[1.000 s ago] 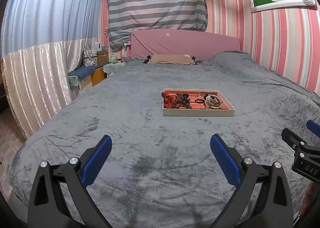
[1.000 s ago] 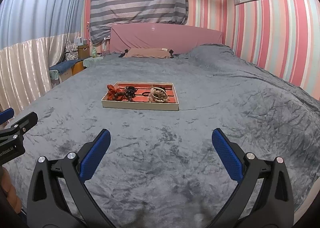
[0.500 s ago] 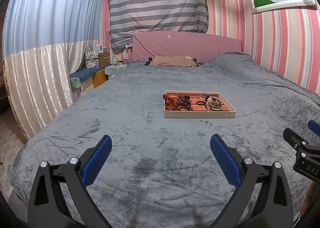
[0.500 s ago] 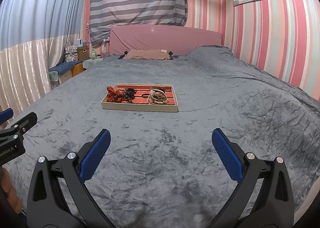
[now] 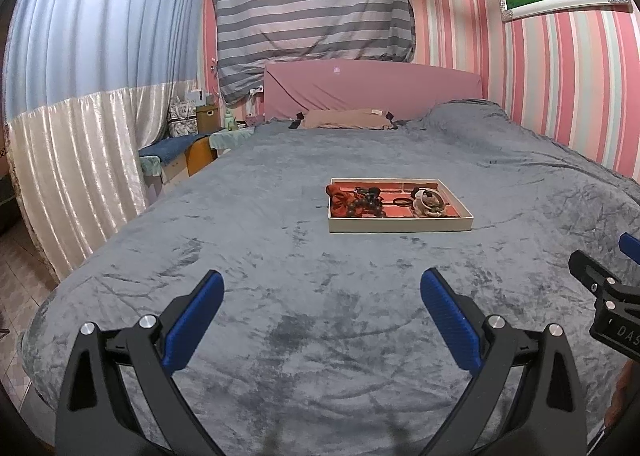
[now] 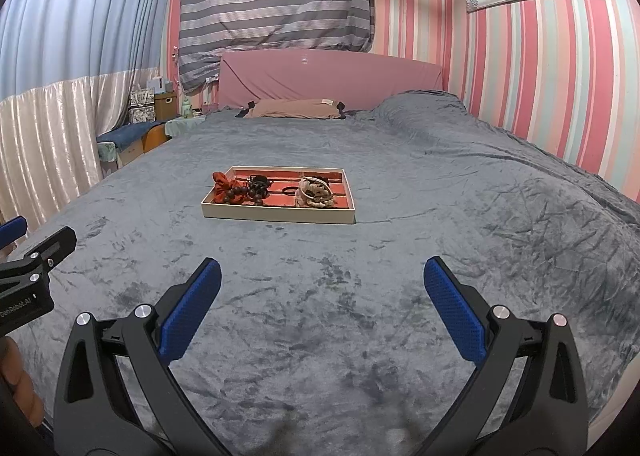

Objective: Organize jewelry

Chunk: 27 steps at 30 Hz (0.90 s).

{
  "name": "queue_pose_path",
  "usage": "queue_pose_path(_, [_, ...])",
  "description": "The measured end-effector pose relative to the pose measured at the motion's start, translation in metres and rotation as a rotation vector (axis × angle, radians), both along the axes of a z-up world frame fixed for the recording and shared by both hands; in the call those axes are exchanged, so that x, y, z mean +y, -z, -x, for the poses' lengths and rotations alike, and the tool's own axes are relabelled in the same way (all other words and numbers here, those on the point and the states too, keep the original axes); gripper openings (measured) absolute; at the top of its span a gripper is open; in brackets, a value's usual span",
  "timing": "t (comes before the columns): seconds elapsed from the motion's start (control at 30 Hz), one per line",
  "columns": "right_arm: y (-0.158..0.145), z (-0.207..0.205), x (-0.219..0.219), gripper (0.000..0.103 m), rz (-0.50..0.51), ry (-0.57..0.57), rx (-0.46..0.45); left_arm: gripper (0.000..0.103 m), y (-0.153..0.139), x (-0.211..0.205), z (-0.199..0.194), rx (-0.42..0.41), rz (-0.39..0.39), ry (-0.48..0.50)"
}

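Bed [image 5: 280, 296] carries jewelry tray [image 5: 400, 225] mid-blanket, reachable | left hand-held gripper [image 5: 322, 298], right hand-held gripper [image 6: 322, 288]: jaws apart, empty, well short, ready to approach

Cream tray [image 5: 400, 225], red-lined, holding tangled jewelry [image 5: 362, 203]

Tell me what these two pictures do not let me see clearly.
- Tangled jewelry in the shallow cream tray with orange lining: too small in both views to count pieces.
- Tray dividers: partly covered by a red fabric scrunchie and dark wooden beads.
- Right gripper: cut off by the left view's edge.
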State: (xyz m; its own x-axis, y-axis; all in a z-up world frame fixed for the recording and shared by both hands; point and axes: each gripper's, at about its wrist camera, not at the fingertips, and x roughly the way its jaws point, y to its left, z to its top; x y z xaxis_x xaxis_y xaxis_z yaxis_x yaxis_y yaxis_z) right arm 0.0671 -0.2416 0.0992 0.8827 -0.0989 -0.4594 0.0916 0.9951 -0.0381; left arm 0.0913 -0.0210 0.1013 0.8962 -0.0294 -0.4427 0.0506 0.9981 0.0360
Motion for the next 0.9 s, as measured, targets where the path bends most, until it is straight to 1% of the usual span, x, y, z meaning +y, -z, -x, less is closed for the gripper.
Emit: queue_pose_path(0.9, [0.0024,-0.0023,-0.0052,0.099,0.001,0.01,0.011,0.097,-0.001,0.0014,-0.0011,0.006,-0.003,-0.004])
